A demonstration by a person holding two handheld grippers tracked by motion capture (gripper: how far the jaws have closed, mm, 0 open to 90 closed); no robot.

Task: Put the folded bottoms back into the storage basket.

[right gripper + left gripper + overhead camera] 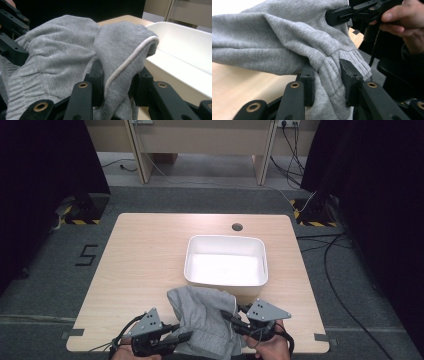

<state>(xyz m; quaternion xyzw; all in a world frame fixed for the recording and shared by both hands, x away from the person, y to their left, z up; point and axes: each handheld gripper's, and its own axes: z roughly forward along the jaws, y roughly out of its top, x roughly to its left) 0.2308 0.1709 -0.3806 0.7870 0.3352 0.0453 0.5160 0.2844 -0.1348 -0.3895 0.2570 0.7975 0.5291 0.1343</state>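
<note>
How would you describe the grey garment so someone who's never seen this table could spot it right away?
Start at the wooden table and find the white tub near its middle. Just in front of the tub, at the table's near edge, the grey garment hangs bunched between the left tool and right tool. It is the one soft, crumpled thing, ribbed at one edge with pale piping.

The garment hangs just before the tub, seemingly touching its rim.
</note>
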